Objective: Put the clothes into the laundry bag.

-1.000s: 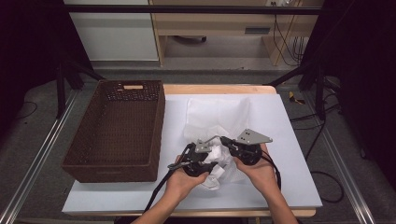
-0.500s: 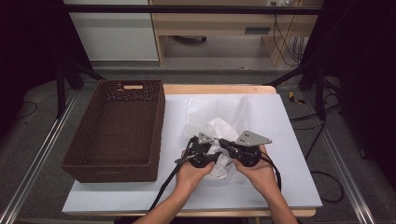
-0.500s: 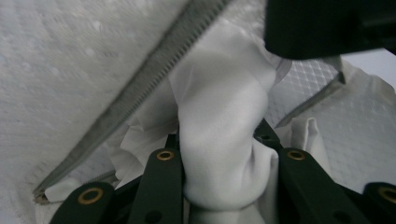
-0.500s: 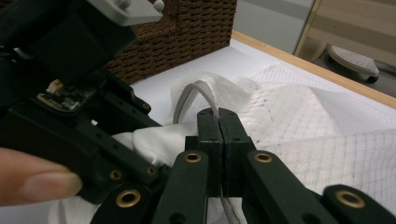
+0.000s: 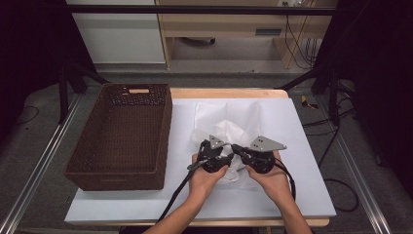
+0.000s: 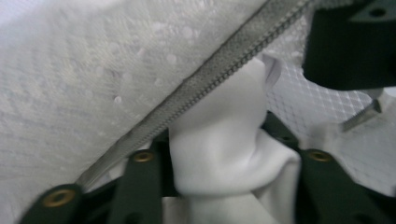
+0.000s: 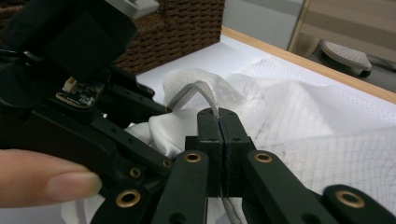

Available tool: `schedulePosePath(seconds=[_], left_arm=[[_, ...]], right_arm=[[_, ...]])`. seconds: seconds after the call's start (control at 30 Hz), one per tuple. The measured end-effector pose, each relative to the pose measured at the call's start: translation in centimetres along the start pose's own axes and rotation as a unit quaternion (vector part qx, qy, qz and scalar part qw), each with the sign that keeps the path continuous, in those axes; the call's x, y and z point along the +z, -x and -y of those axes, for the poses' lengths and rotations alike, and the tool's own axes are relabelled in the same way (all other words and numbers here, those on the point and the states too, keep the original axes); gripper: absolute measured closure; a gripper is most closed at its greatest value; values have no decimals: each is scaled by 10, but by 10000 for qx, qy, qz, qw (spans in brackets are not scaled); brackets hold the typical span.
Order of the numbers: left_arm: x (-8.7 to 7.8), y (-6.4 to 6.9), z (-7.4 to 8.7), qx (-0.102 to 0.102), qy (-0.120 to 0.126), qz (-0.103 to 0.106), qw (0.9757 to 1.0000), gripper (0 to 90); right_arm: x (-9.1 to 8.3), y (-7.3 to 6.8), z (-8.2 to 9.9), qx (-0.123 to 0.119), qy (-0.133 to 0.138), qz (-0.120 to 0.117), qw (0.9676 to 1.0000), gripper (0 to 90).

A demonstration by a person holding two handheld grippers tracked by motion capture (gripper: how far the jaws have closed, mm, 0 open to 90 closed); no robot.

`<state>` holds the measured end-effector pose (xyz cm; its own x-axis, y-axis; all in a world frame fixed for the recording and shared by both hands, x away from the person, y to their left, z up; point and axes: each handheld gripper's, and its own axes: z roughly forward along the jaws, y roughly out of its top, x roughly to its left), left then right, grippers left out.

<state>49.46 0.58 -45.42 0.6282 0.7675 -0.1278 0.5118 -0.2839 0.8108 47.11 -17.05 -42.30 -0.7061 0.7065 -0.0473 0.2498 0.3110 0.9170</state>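
The work surface is a white table top (image 5: 302, 146) on a wooden base, with dark floor and black stands around it.

Nearest the person, both hands meet at the table's middle front. The left gripper (image 5: 216, 155) and the right gripper (image 5: 242, 152) sit just beside each other, each pointing inward at the white mesh bag (image 5: 229, 122).

Right gripper (image 7: 219, 123): jaws pressed together, pinching the bag's grey zipper tape (image 7: 205, 95), which arches up out of the pads.

Left gripper (image 6: 233, 186): jaws have just been opening and now stand partly apart. A fold of plain white cloth (image 6: 224, 154) lies between them; whether the pads press on it cannot be told. The zipper tape (image 6: 210, 77) runs diagonally across the mesh just above this fold.

The mesh bag lies crumpled on the table top, bunched up at the grippers and spreading flat toward the far edge.

To the left, well apart from the bag, stands a brown wicker basket (image 5: 87, 146), its long side along the table's left edge.
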Motion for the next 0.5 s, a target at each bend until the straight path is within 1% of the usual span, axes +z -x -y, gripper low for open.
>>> schedulePosePath(seconds=[0.03, 0.07, 0.1, 0.13, 0.17, 0.2, 0.23, 0.27, 0.3, 0.33, 0.37, 0.4, 0.43, 0.5], left_arm=[[0, 0, 0, 0, 0, 0, 10000, 472], [-1, 2, 0, 137, 107, -19, 9998, 439], [-1, 2, 0, 137, 107, -19, 9998, 406], [-3, 5, 0, 314, 163, -48, 9994, 382], [-3, 5, 0, 314, 163, -48, 9994, 359], [-6, 7, 0, 387, 171, -25, 9991, 359], [-7, 7, 0, 428, 174, 4, 9989, 331], [-12, 9, 1, 473, 220, 56, 9986, 324], [-12, 9, 1, 473, 220, 56, 9986, 313], [-17, 10, 1, 483, 260, 167, 9984, 301], [-17, 10, 1, 483, 260, 167, 9984, 290], [-23, 10, 1, 488, 358, 288, 9978, 276], [-23, 10, 1, 488, 358, 288, 9978, 268], [-29, 10, 1, 478, 455, 325, 9973, 265]], right_arm=[[0, 1, 1, 12, -10, 21, 10000, 895], [0, 3, 2, 29, -21, 54, 10000, 895], [0, 4, 3, 61, -21, 88, 9999, 894], [-1, 6, 4, 92, -16, 114, 9999, 894], [-1, 6, 4, 92, -16, 114, 9999, 894], [-1, 8, 4, 120, -3, 134, 9998, 894], [-3, 10, 5, 182, 20, 184, 9997, 894], [-3, 11, 5, 196, 31, 198, 9996, 894], [-3, 11, 5, 196, 31, 198, 9996, 894], [-4, 12, 5, 210, 62, 224, 9995, 893], [-4, 12, 5, 210, 62, 224, 9995, 893], [-5, 12, 5, 210, 77, 234, 9995, 894], [-5, 12, 5, 210, 77, 234, 9995, 894], [-6, 13, 5, 208, 105, 261, 9994, 893]])
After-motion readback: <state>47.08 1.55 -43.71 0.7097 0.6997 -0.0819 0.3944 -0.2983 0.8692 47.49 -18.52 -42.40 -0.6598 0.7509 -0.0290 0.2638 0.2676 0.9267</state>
